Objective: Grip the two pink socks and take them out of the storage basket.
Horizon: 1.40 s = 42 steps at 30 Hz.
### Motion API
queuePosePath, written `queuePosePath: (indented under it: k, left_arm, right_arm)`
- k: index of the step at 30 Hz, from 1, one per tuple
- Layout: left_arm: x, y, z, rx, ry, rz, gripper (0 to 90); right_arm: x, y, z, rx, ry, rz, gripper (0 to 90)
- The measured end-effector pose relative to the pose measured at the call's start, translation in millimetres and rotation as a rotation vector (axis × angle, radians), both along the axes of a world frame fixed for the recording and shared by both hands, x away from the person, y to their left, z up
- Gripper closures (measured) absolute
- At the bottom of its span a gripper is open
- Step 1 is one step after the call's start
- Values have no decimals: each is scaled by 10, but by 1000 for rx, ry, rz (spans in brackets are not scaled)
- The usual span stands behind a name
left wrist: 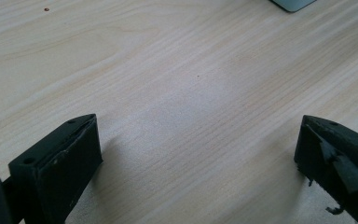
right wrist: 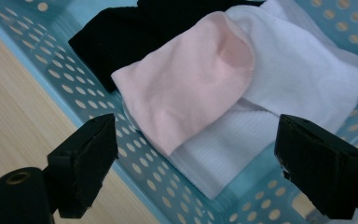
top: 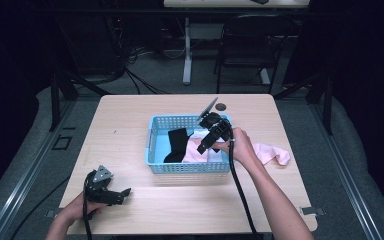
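Right tool (top: 200, 148) hovered over the light blue perforated plastic basket (top: 152, 150) near the desk's centre, jaws released and spread wide, nothing pinched between them. In the right gripper view its tool (right wrist: 193, 163) looked down on a pale pink fabric sock (right wrist: 186, 93) lying inside the basket, on top of a white ribbed sock (right wrist: 289, 74), with a black ribbed sock (right wrist: 116, 37) just beside and partly under the pink one. A second pale pink sock (top: 272, 153) lay on the light wood desk (top: 130, 115) just outside the basket's right wall, toward the right edge, partly behind the right hand. Left tool (top: 122, 192) rested near the front-left corner of the desk; in the left gripper view (left wrist: 198, 158) jaws stood wide apart, released, bare wood between them.
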State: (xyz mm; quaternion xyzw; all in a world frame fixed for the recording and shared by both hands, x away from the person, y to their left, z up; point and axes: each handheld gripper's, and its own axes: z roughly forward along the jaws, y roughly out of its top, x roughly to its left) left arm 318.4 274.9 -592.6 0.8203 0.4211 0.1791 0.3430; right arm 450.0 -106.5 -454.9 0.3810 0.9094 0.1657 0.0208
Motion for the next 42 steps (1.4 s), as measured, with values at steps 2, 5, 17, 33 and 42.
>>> queuePosePath:
  k: [2, 5, 17, 33, 42]
  left_arm:
    - [-1, 0, 0, -1, 1, 0, 3]
    - [-1, 0, 0, 0, 0, 0, 3]
    - [1, 1, 1, 1, 0, -2, 3]
    - [1, 1, 1, 1, 0, -2, 3]
    - [1, 1, 1, 1, 0, -2, 3]
  right_arm:
    - [24, 70, -85, -26, 27, 6, 139]
    - [35, 118, -155, -29, 37, 11, 142]
    - [74, 253, -414, -42, 92, 23, 282]
    - [137, 295, -734, -82, 171, -8, 721]
    - [152, 243, -667, -118, 189, 11, 826]
